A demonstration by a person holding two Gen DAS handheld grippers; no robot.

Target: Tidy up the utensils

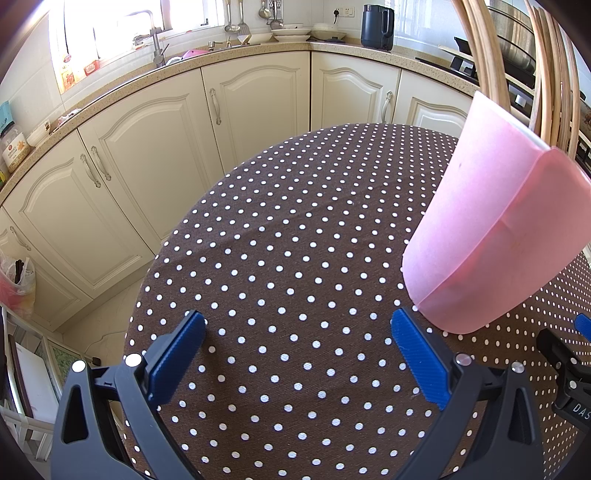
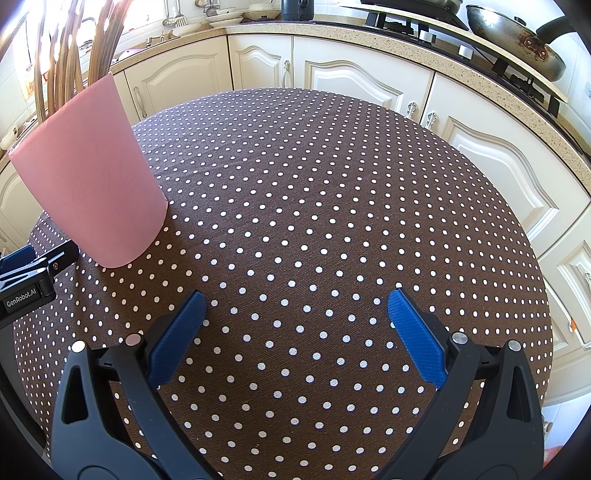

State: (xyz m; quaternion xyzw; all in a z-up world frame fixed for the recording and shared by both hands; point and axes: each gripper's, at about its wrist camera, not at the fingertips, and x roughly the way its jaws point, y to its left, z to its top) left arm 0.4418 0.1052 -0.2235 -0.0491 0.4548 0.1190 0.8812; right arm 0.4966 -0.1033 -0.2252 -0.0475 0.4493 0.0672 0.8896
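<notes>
Where the left wrist view looks across the dotted desk [image 1: 295, 221], the left tongs [image 1: 297, 345] stand spread wide and hold nothing, with the pink cup [image 1: 491, 236] just beside the right-hand finger. The chopsticks [image 1: 491, 55] stand upright in it, fanning above the rim. This view alone shows the seam down the cup's side, the sink and the kettle [image 1: 376, 26] on the far counter.

In the right wrist view, the right tongs [image 2: 295, 317] are likewise spread and empty, the cup [image 2: 92, 170] near them to the left, the chopsticks [image 2: 66, 55] rising from it. Only here do the wok [image 2: 517, 40] and stove appear. No loose utensil shows on the cloth.

The chopsticks look light, stiff and smooth, likely to slip; pinching them mid-shaft seems safest. The cup looks light and tippy.
</notes>
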